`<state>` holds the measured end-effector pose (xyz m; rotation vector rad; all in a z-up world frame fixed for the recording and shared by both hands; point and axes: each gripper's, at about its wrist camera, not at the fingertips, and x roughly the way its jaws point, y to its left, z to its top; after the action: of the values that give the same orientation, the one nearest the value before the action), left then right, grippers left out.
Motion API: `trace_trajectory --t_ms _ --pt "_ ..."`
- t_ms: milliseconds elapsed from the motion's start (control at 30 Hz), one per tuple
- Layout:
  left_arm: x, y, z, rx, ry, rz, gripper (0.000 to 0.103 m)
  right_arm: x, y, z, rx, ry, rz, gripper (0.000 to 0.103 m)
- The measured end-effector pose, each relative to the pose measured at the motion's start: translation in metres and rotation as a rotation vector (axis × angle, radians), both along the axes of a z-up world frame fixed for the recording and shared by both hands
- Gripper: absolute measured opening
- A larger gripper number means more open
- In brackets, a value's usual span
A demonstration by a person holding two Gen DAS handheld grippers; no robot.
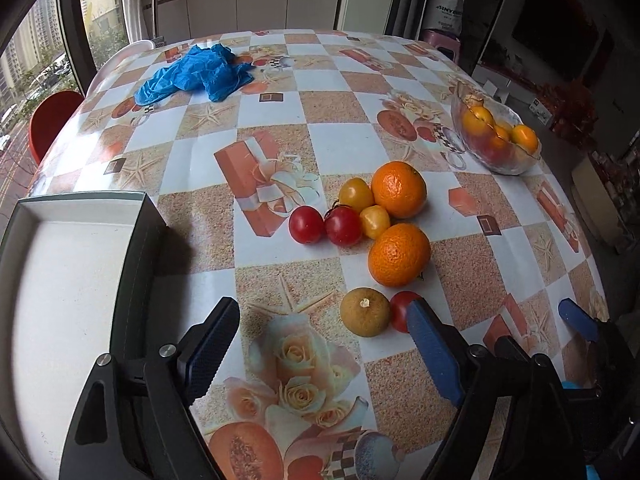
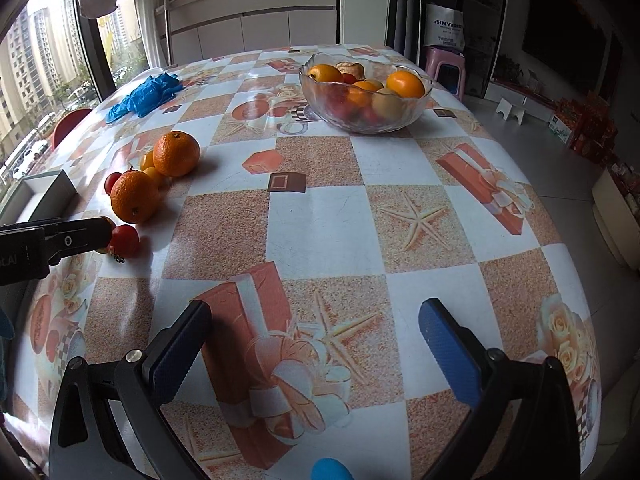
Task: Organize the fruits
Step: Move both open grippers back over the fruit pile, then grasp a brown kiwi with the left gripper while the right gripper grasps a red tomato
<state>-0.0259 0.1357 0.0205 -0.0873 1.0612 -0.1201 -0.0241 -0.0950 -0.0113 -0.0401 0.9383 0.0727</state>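
Loose fruit lies in a cluster on the checked tablecloth: two oranges (image 1: 399, 189) (image 1: 399, 254), two yellow tomatoes (image 1: 356, 194) and two red tomatoes (image 1: 306, 224). Nearer, a brownish-green round fruit (image 1: 365, 312) and a red tomato (image 1: 402, 308) sit between the jaws of my left gripper (image 1: 323, 308), which is open and not touching them. The tomato is partly hidden by the right-hand finger. My right gripper (image 2: 316, 312) is open over bare tablecloth. A glass bowl (image 2: 304, 80) holding oranges and other fruit stands at the far side.
A white box (image 1: 136, 240) with dark walls sits at the table's left edge. Crumpled blue gloves (image 1: 196, 72) lie at the far left. A red chair (image 1: 52, 124) stands beyond the table edge. A pink stool (image 2: 444, 64) stands behind the bowl.
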Motion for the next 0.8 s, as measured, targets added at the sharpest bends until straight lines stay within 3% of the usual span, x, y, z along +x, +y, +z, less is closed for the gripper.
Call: trace_trajectory --t_ms 100,200,433,533,667,800 --pt "0.005 -0.002 0.001 -0.011 0.004 -0.001 0.078 0.000 0.000 0.000 0.000 0.000 0.001 0.103" --pt "0.006 -0.003 0.001 -0.036 0.010 -0.015 0.069 0.000 0.000 0.000 0.001 0.000 0.001 0.103" --pt "-0.003 0.010 0.001 0.012 -0.004 0.012 0.069 0.000 0.001 0.001 0.001 -0.001 0.001 0.103" --pt "-0.008 0.009 -0.002 0.018 -0.001 -0.038 0.069 0.000 0.001 0.001 0.001 -0.002 0.001 0.103" --pt "-0.013 -0.006 -0.002 0.101 -0.037 -0.102 0.069 0.000 0.001 0.001 0.002 -0.002 0.001 0.103" --pt "-0.003 -0.012 -0.008 0.091 -0.017 -0.100 0.069 0.000 0.001 0.001 0.002 -0.002 0.001 0.103"
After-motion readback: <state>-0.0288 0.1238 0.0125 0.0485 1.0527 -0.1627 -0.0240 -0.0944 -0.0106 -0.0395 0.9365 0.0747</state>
